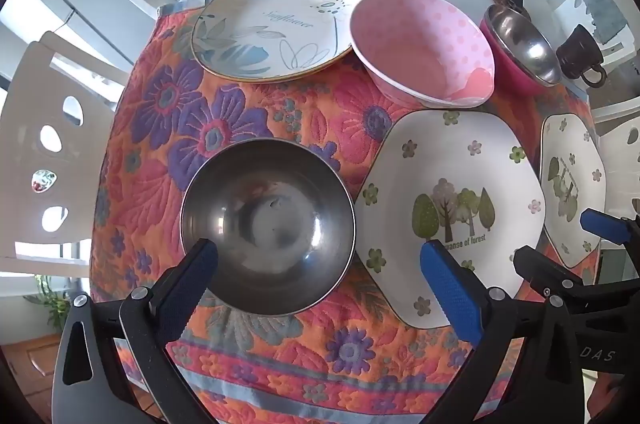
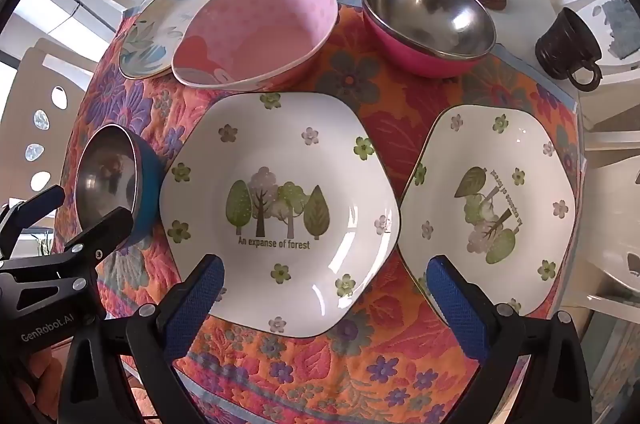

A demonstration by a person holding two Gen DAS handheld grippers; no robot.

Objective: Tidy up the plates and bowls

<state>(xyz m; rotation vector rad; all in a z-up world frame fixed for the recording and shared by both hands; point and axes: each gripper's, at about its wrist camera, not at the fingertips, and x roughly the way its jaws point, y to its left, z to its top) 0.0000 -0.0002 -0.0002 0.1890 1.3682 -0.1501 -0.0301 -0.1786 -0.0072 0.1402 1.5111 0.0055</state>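
The floral cloth (image 2: 400,152) carries everything. On it, the forest plate (image 2: 280,212) lies at twelve o'clock of the right gripper (image 2: 324,294) — fingers spread wide, holding nothing. The steel bowl (image 1: 267,224) sits ahead of the left gripper (image 1: 320,278) — equally wide, empty.

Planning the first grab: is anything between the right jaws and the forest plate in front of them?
Nothing visible: the right gripper is open over the forest plate, whose near rim lies bare.
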